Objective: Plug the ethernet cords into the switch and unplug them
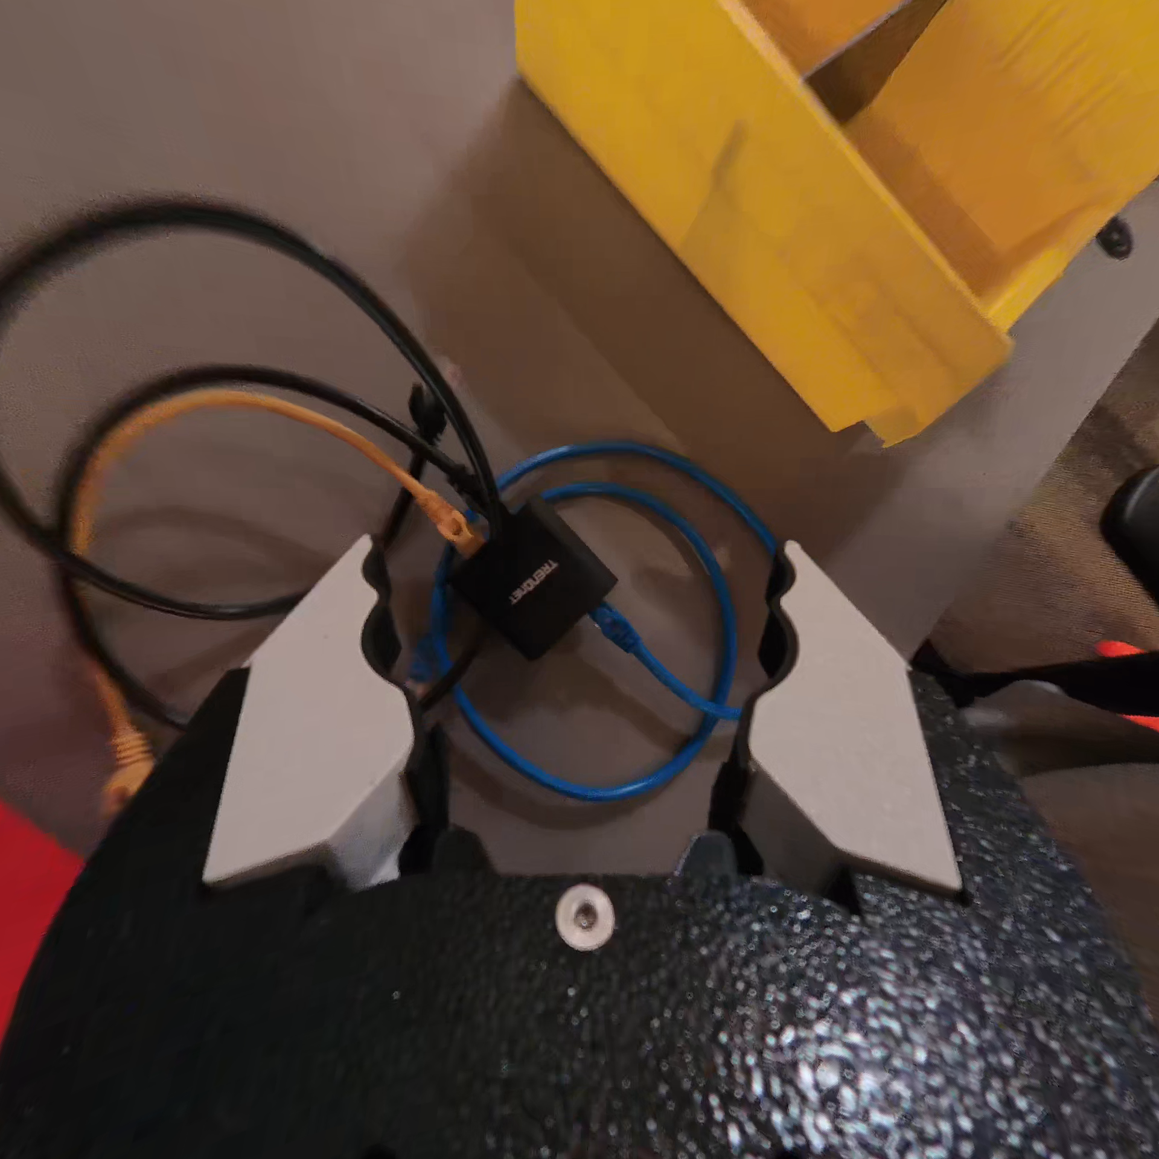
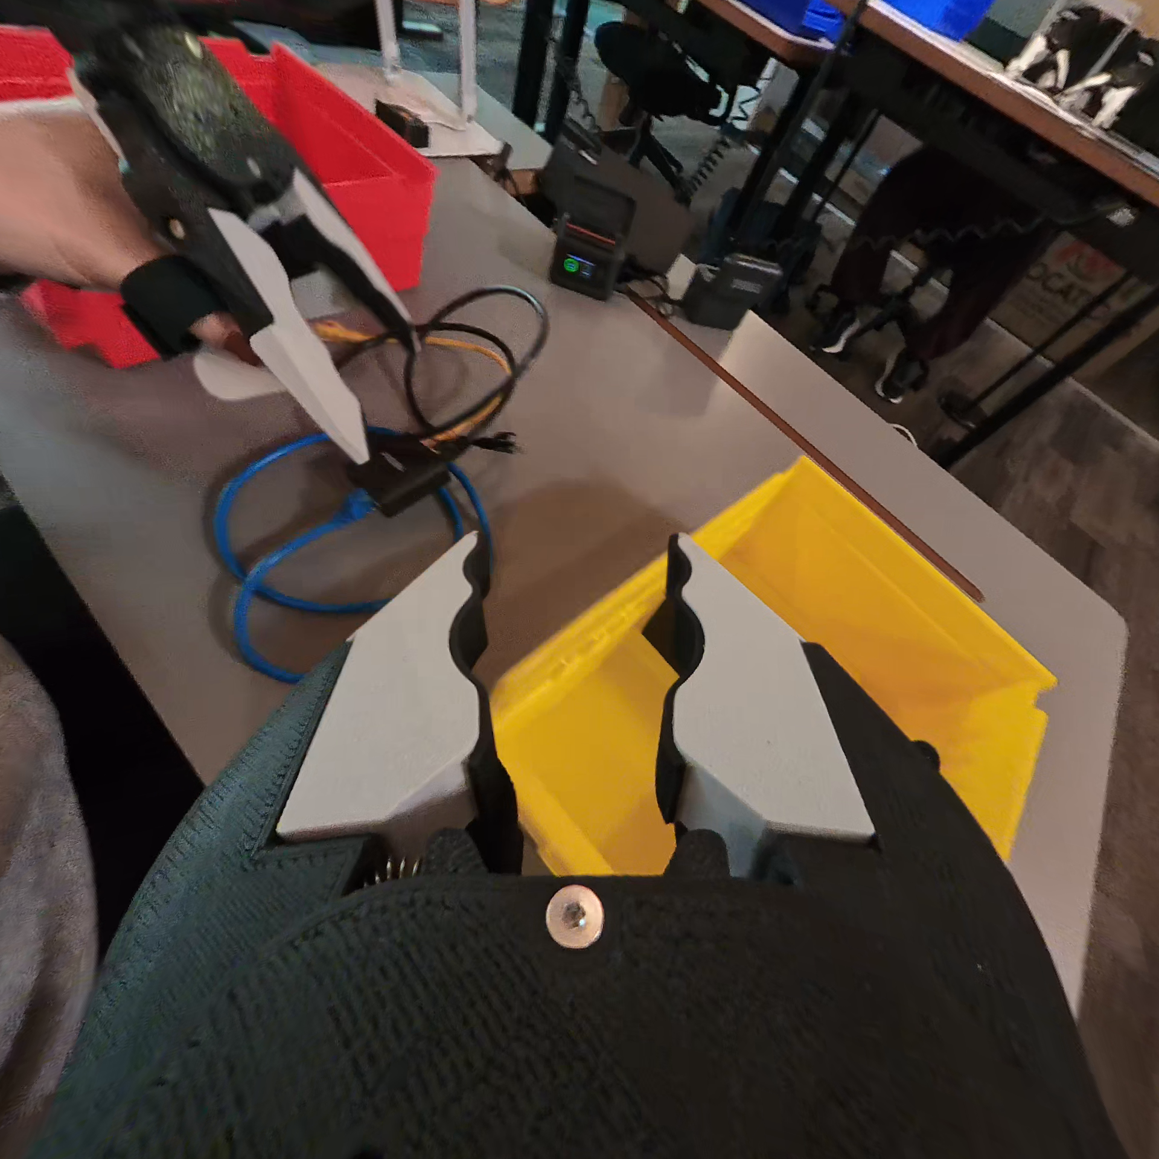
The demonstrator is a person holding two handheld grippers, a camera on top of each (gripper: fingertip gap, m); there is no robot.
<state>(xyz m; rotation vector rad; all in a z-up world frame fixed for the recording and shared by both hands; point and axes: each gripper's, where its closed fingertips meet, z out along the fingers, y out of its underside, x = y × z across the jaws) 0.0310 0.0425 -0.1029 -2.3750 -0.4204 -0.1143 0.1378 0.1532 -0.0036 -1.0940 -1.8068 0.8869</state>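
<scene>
A small black switch [image 1: 533,586] lies on the grey table [image 1: 219,157], also seen in the right wrist view [image 2: 404,483]. An orange ethernet cord [image 1: 351,433] ends with its plug [image 1: 455,530] at the switch's far edge. A blue ethernet cord [image 1: 658,683] coils around the switch, one plug [image 1: 618,630] at its near side. Black cords [image 1: 251,301] run to the switch too. My left gripper [image 1: 574,552] is open and empty, hovering just above the switch; it shows in the right wrist view [image 2: 389,389]. My right gripper [image 2: 577,542] is open and empty over the yellow bin [image 2: 846,627].
A yellow bin [image 1: 784,219] stands right of the switch. A red bin [image 2: 351,157] sits at the table's far left. A small black device with a lit screen [image 2: 586,251] stands at the table's far edge. A person's hand [image 2: 56,207] holds the left gripper. My left gripper is the nearer one to the small black switch [image 1: 533,586]: about 6 cm, against 20 cm.
</scene>
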